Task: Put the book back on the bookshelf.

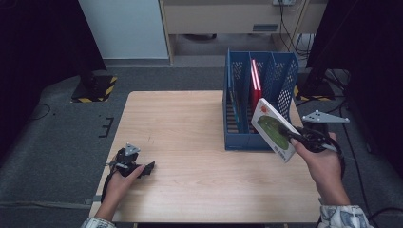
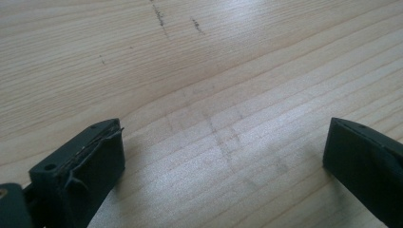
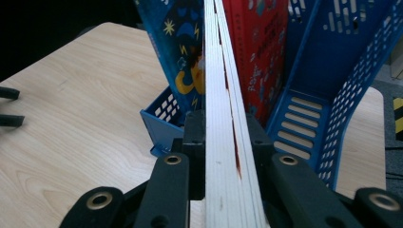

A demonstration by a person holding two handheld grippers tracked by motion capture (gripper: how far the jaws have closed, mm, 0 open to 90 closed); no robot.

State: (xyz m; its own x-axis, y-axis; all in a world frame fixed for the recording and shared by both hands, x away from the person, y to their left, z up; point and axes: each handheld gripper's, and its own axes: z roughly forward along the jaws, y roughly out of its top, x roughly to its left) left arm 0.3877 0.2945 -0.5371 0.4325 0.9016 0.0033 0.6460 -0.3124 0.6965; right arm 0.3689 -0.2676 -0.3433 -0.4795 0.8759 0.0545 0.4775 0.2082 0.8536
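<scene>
You've got the white book [image 1: 272,129] pinched in your right gripper [image 1: 291,135], and it hangs in the air just in front of the blue file rack [image 1: 237,140], tilted, cover toward the high camera with a green picture on it. It isn't in a slot yet. That's where you stand: picked up, carried to the rack, not yet filed.

Look at what's filed. A red book [image 1: 255,83] stands upright in a middle compartment, and the right gripper view catches a blue book [image 3: 178,57] with yellow stars just left of your page edges. So at least 2 are in, and this 1 is left to seat. The compartment at the far right [image 3: 304,142] looks open to me, but I can't tell which slot you're aiming for.

Now the right jaws: closed narrow on the white book's page block [image 3: 223,156], 1 pad on each cover, no gap showing. From here the grip looks firm and square.

Your left gripper [image 1: 142,169] lies low at the near-left part of the table [image 1: 190,190], well apart from the rack. Its jaws stand wide, with bare wood grain [image 2: 218,123] between them, holding nothing. Whether the tips touch the tabletop, I can't tell.
</scene>
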